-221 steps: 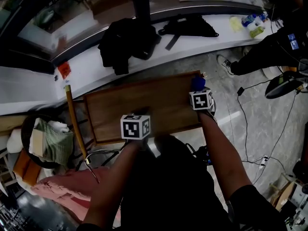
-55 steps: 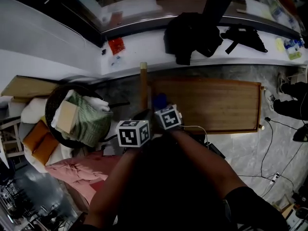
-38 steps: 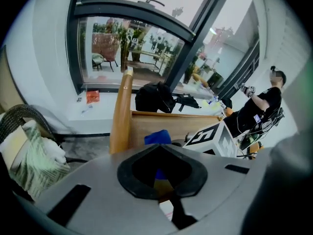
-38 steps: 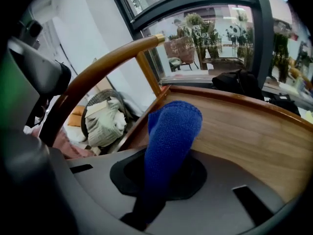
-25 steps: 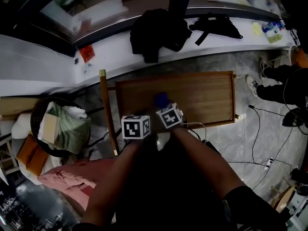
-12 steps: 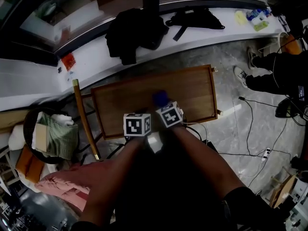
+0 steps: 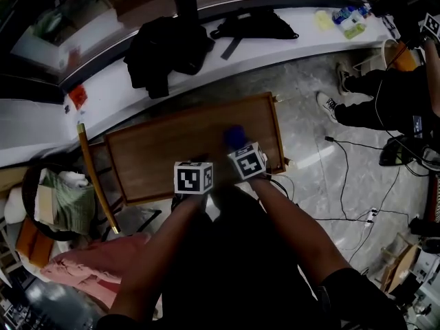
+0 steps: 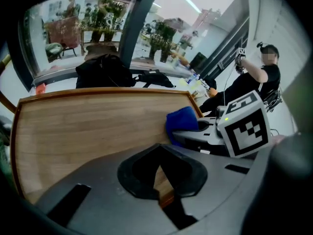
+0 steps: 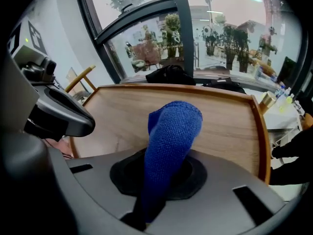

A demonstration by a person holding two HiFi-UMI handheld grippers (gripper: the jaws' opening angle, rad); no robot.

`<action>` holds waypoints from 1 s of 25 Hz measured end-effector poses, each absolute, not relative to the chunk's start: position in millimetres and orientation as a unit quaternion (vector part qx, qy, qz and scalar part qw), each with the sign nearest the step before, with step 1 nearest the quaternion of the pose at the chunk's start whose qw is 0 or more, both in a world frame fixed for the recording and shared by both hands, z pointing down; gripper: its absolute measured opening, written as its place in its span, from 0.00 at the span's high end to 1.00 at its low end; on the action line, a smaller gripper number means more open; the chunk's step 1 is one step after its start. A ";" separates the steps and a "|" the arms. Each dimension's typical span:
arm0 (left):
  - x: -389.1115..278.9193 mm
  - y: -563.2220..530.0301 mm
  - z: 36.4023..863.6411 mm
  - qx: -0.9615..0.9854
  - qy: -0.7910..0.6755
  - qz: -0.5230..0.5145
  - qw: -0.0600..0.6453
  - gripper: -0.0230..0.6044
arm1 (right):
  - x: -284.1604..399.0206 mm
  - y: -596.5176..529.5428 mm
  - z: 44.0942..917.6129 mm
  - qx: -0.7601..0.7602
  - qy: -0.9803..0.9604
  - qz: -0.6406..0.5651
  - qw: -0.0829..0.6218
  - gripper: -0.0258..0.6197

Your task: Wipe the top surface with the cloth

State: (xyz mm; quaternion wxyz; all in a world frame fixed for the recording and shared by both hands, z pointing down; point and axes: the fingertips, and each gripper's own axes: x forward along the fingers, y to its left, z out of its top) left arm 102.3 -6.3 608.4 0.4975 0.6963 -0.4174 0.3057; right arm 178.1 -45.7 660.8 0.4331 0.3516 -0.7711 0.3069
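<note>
The wooden table top (image 7: 165, 153) has a raised rim and lies lengthwise in front of me. My right gripper (image 7: 238, 147) is shut on a blue cloth (image 7: 234, 135), which presses on the wood in the right half of the top. In the right gripper view the cloth (image 9: 172, 136) stands bunched up out of the jaws above the wood (image 9: 230, 126). My left gripper (image 7: 195, 164) hovers shut at the near rim, about mid-length, with nothing in it. In its own view the left gripper (image 8: 160, 182) sits above the rim, with the cloth (image 8: 182, 124) to its right.
Dark jackets (image 7: 165, 47) and a black bag (image 7: 251, 25) lie on the white ledge behind the table. To the left are a wooden chair rail (image 7: 93, 177), a basket of cloths (image 7: 58, 198) and pink fabric (image 7: 89, 267). A person (image 7: 388, 95) and floor cables (image 7: 344, 177) are at the right.
Over the last second both grippers have shifted rightward along the table. The blue cloth went from left of the middle to the right half. Both stay shut.
</note>
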 end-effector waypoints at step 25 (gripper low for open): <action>129.4 6.7 592.7 0.715 -0.397 0.281 0.502 0.95 | 317.7 -75.7 643.6 0.481 -0.665 0.293 0.490 0.89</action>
